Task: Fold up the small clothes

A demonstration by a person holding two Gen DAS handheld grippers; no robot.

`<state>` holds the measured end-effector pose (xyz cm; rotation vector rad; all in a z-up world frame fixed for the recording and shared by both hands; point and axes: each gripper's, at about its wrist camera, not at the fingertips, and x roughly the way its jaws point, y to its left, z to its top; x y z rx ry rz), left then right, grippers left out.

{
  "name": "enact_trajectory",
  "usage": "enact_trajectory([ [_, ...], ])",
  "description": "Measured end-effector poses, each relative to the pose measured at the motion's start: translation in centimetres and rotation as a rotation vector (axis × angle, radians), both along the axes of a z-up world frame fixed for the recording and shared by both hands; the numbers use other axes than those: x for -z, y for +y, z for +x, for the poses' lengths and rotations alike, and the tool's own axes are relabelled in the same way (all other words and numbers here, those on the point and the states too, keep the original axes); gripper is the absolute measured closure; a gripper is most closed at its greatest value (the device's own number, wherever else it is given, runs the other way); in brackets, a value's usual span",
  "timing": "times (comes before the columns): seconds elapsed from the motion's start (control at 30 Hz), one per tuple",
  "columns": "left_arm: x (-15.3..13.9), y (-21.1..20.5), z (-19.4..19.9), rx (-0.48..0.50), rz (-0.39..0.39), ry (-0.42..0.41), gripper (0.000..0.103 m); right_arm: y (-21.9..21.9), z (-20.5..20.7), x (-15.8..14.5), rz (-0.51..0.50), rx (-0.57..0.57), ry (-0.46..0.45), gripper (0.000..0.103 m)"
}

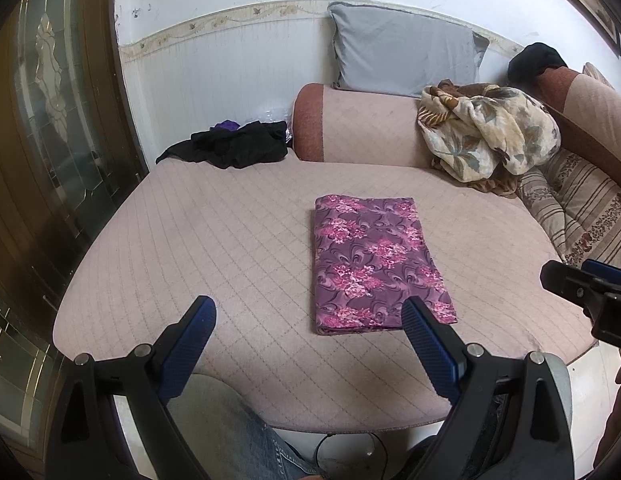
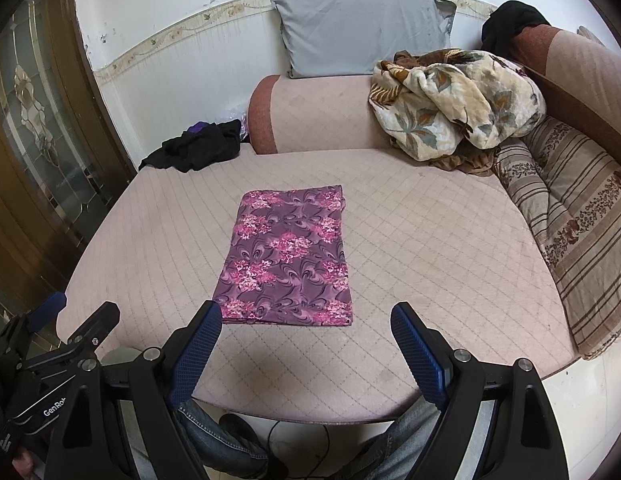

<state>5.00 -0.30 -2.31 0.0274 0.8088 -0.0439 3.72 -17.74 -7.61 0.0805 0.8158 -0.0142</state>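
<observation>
Purple floral cloth (image 1: pixel 376 264) lies folded into a neat long rectangle on the quilted pink sofa seat (image 1: pixel 230 240), near the middle of it, its short edge toward me. From my left gripper (image 1: pixel 308 320) it sits at about one o'clock, just past the right fingertip; from my right gripper (image 2: pixel 306 320) it sits at about eleven o'clock, its near edge just beyond the left fingertip.

Both of my claws stand wide apart with nothing between the pads, hovering above the seat and touching neither it nor the cloth.

I judge the cloth thin, light and limp: it will sag and slide open if I lift it by one layer only. The stacked layers show at the near short edge, so a pinch there, at the two near corners and through all the layers, looks the safest hold. The smooth print may be slippery against my ribbed pads.

A black heap of clothes (image 1: pixel 234 148) waits at eleven o'clock by the bolster (image 1: pixel 350 128), well apart from the folded piece, and probably comes next. A crumpled leaf-print blanket (image 1: pixel 490 136) lies at one o'clock.
</observation>
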Motion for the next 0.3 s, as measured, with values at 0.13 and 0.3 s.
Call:
enact_trajectory([
  [0.13, 0.9, 0.1, 1.3, -0.008, 0.003, 0.021, 0.01, -0.3, 1.6, 0.7, 0.006, -0.006, 0.023, 0.013],
  [0.3, 1.7, 0.7, 2.8, -0.03, -0.017, -0.002, 0.01, -0.6, 4.2, 2.2, 0.007, -0.014, 0.053, 0.013],
])
